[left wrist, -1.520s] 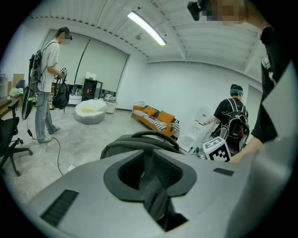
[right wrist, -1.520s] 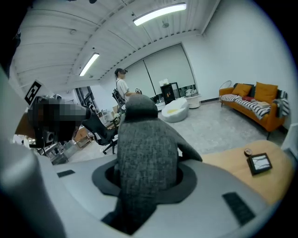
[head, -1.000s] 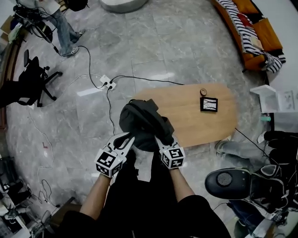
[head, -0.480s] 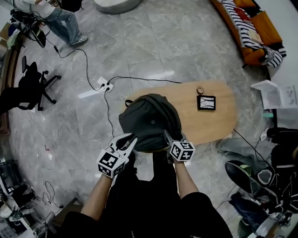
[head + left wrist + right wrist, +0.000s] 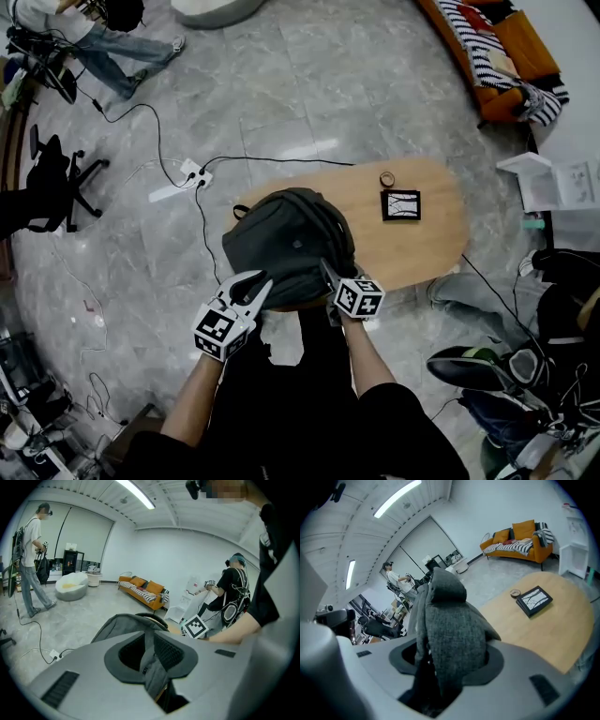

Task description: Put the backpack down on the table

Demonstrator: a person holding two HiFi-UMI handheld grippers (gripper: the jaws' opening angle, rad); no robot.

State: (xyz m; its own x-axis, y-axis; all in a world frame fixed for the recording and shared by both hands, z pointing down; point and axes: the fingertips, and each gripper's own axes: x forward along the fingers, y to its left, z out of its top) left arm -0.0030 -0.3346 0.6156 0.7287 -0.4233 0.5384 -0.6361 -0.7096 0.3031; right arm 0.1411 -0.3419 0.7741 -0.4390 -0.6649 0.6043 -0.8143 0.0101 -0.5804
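Grey backpack (image 5: 286, 244) sits over the left end of the wooden table (image 5: 431, 244), covering that end and its near edge. Whether it rests fully on the top cannot be told.

Left gripper (image 5: 251, 287), at the pack's lower left: jaws nearly together, pinching a thin strap (image 5: 152, 674). Right gripper (image 5: 326, 274), at its lower right: jaws wider, clamped on a padded strap (image 5: 452, 639) that fills the gap.

On the table's right half, well clear: a black-framed picture (image 5: 400, 204), with a small ring (image 5: 386, 178) just above it. Floor, left of the table: power strip (image 5: 190, 172) and trailing cable, office chair (image 5: 52, 178). Upper right: orange sofa (image 5: 497, 42), cut by the frame edge.
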